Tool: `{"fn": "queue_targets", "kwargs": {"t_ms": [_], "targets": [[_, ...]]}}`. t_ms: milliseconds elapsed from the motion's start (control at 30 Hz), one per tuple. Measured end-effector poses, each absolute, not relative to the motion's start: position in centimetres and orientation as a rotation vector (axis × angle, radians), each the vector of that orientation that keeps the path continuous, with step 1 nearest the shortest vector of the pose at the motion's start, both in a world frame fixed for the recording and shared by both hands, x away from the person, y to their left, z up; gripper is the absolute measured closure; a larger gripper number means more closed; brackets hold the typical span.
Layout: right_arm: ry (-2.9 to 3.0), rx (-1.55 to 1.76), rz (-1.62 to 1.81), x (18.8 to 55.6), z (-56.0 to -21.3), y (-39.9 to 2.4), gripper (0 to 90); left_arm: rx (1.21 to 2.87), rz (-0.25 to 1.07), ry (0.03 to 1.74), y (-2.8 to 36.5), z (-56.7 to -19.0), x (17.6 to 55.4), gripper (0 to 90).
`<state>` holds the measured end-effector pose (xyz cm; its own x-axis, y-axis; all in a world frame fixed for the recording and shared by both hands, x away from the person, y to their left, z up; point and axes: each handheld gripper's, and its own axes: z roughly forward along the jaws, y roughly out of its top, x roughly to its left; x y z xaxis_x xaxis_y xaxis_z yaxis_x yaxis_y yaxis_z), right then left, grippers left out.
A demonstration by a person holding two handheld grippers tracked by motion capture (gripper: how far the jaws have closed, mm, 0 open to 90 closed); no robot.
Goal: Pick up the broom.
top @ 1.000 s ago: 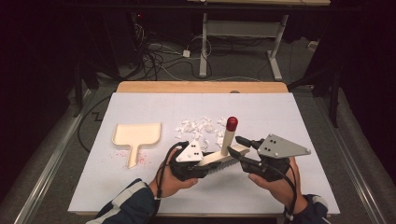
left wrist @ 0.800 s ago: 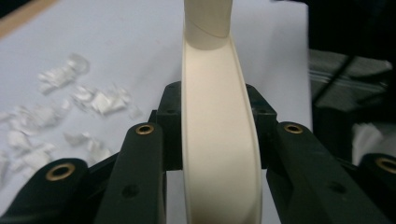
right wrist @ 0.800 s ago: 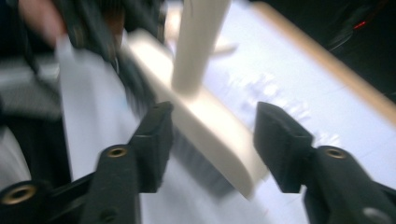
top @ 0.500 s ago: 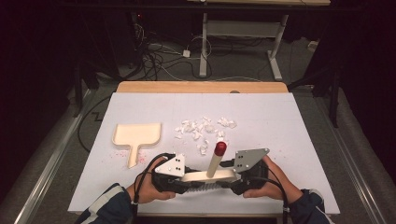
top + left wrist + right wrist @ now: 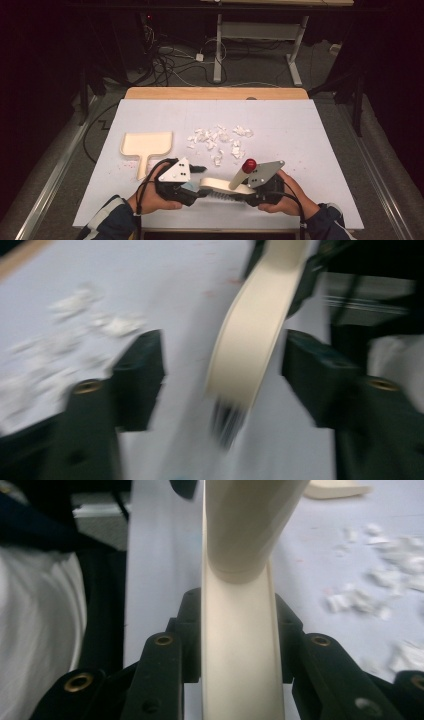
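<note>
Brush: a cream hand brush (image 5: 222, 186) with a red-tipped handle (image 5: 248, 164) lies level between the two grippers at the near edge of the table (image 5: 310, 150), bristles facing down.
Right gripper: the right gripper (image 5: 235, 645) is clamped on the brush's cream body; in the right gripper view both black pads press flat on its sides, and the jaws have just been closing onto it.
Left gripper: the left gripper (image 5: 220, 375) has let go. Its jaws have just been opening, and the brush end sits in the gap between them, touching neither pad.
Left gripper view extra: dark bristles (image 5: 227, 422) show under the cream back, blurred, just ahead of the jaws.
Right gripper view extra: the round handle rises thick straight ahead of the jaws, hiding its red tip.
High view extra: white scraps (image 5: 217, 140) are scattered beyond both grippers, and a cream dustpan (image 5: 146, 145) lies off past the left one, well apart from the brush.
Hands: both hands (image 5: 150, 200) are low at the table's near edge, grippers level and pointing inward at each other, the grey plates on top tilted.
</note>
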<state>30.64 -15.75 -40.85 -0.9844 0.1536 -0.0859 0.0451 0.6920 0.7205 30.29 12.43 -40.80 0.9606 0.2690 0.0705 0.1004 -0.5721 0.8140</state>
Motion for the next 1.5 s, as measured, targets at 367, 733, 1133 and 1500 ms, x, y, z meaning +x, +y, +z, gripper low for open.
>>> {"fn": "queue_targets", "kwargs": {"t_ms": [367, 733, 1133, 1500], "targets": [[2.632, 0.337, 1.209, 31.6, -39.2, -18.1, 67.7, 2.191, 0.676, 0.616, 20.5, -43.4, 28.2, 19.3], [2.478, 0.497, 1.240, 32.7, -38.3, -19.8, 67.8, 2.145, 0.662, 0.768, 24.0, -45.5, 28.4, 19.4], [2.309, 0.648, 1.169, 34.5, -37.2, -21.8, 67.8, 2.208, 0.642, 0.769, 23.5, -46.2, 27.9, 19.5], [2.220, 0.721, 0.899, 41.3, -36.8, -21.4, 67.8, 2.232, 0.637, 0.797, 23.7, -46.7, 27.6, 19.5]]}}
